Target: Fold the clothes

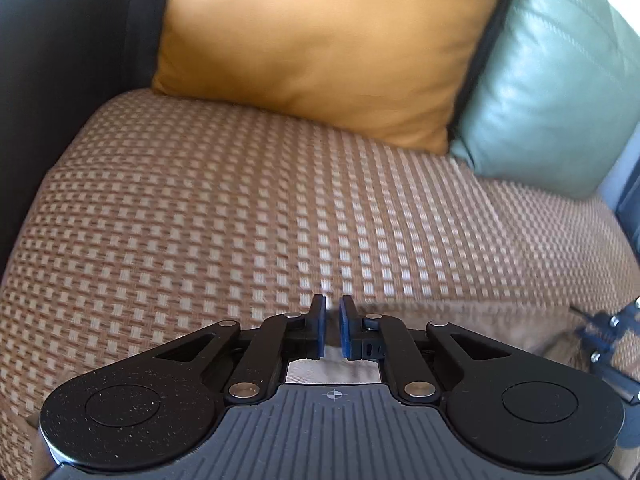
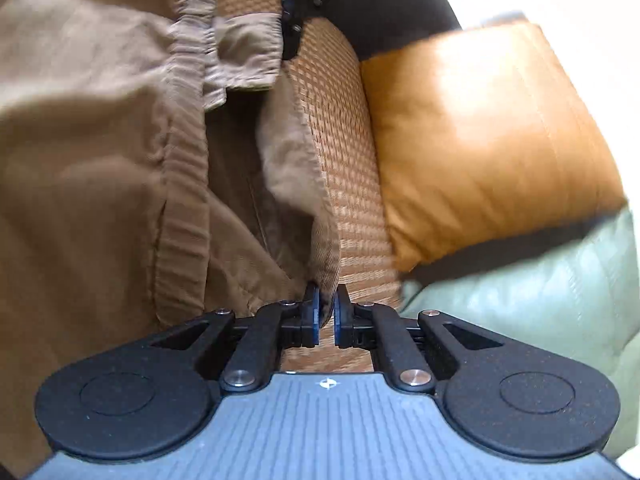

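Observation:
A tan corduroy garment (image 2: 92,152) with a ribbed elastic waistband lies bunched on the woven seat mat (image 2: 344,184). My right gripper (image 2: 326,312) is shut on a fold of its edge, and the cloth rises from between the pads. The left gripper (image 2: 291,34) shows as a black shape at the far end of the waistband. In the left wrist view my left gripper (image 1: 333,320) has its pads a narrow gap apart, with pale cloth low between them. The tan garment (image 1: 460,320) trails off to the right toward the right gripper (image 1: 608,340).
An orange cushion (image 1: 320,48) and a pale green leather cushion (image 1: 552,92) lean at the back of the seat. A dark armrest (image 1: 60,80) bounds the left side. The brown checked seat mat (image 1: 200,208) stretches ahead of the left gripper.

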A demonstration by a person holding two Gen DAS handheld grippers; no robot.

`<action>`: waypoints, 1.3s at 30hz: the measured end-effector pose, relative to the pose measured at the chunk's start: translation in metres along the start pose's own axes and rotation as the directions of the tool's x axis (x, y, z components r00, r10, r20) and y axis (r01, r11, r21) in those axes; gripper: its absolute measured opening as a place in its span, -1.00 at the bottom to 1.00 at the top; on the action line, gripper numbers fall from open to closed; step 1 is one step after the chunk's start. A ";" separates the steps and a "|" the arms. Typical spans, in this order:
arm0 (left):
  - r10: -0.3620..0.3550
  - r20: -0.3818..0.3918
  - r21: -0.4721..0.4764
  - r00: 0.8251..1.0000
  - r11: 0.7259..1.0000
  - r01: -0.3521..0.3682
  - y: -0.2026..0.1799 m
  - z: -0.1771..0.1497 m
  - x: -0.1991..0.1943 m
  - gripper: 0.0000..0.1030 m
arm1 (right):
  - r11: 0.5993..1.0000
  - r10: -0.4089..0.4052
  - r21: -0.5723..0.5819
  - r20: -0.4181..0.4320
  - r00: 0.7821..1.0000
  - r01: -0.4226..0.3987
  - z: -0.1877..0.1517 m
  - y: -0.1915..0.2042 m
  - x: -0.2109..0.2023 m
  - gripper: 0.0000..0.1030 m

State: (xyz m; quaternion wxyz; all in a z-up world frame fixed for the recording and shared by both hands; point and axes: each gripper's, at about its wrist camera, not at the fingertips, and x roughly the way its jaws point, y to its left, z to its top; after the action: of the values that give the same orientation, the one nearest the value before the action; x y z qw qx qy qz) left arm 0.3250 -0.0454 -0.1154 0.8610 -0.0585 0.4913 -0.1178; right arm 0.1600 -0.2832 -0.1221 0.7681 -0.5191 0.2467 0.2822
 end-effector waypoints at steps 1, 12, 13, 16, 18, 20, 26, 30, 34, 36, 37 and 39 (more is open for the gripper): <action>0.007 0.008 -0.008 1.000 1.000 -0.007 0.003 0.001 -0.002 -0.50 | 0.996 0.034 0.083 -0.003 0.999 -0.034 0.000 -0.010 0.002 -0.86; -0.100 -0.070 -0.098 0.993 0.991 0.092 0.028 0.013 0.005 -0.04 | 0.761 0.375 0.517 0.145 0.916 -0.393 -0.006 -0.091 0.029 -0.41; -0.120 -0.080 -0.109 0.989 0.988 0.111 0.029 0.014 0.007 0.05 | 0.732 0.399 0.537 0.159 0.903 -0.418 -0.006 -0.096 0.033 -0.41; -0.116 -0.107 -0.112 0.987 0.988 0.104 0.030 0.018 0.012 0.25 | 0.625 0.476 0.604 0.208 0.855 -0.495 -0.012 -0.105 0.041 -0.36; -0.140 -0.119 -0.119 0.983 0.985 0.126 0.033 0.021 0.015 0.30 | 0.556 0.511 0.637 0.245 0.824 -0.534 -0.015 -0.108 0.050 -0.36; -0.207 -0.132 -0.147 0.969 0.971 0.188 0.033 0.021 0.018 0.42 | 0.463 0.542 0.673 0.299 0.785 -0.577 -0.020 -0.112 0.057 -0.35; -0.212 -0.183 -0.067 0.960 0.977 0.203 0.007 0.020 0.032 0.45 | 0.329 0.593 0.714 0.354 0.724 -0.618 -0.037 -0.124 0.080 -0.35; -0.157 -0.212 0.029 0.965 0.986 0.166 -0.010 0.013 0.044 -0.13 | 0.270 0.607 0.727 0.381 0.698 -0.632 -0.040 -0.125 0.087 -0.35; -0.105 -0.143 0.075 0.984 0.990 0.117 -0.012 0.004 0.032 -0.72 | 0.305 0.595 0.709 0.380 0.708 -0.636 -0.038 -0.123 0.081 -0.68; -0.103 -0.093 0.084 0.990 0.990 0.111 -0.009 0.001 0.020 -0.77 | 0.373 0.560 0.671 0.387 0.732 -0.641 -0.036 -0.120 0.064 -0.70; -0.101 -0.063 0.090 0.993 0.990 0.107 -0.009 -0.003 0.014 -0.79 | 0.426 0.530 0.649 0.386 0.755 -0.631 -0.034 -0.119 0.054 -0.71; -0.091 -0.009 0.090 0.996 0.992 0.091 -0.010 -0.006 0.005 -0.79 | 0.598 0.416 0.587 0.355 0.837 -0.546 -0.028 -0.113 0.031 -0.72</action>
State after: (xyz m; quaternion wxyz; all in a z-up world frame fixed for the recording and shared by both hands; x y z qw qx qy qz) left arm 0.3207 -0.0560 -0.1210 0.8554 -0.0414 0.4842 -0.1792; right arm 0.2578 -0.3379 -0.0774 0.8149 -0.0944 0.3906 0.4176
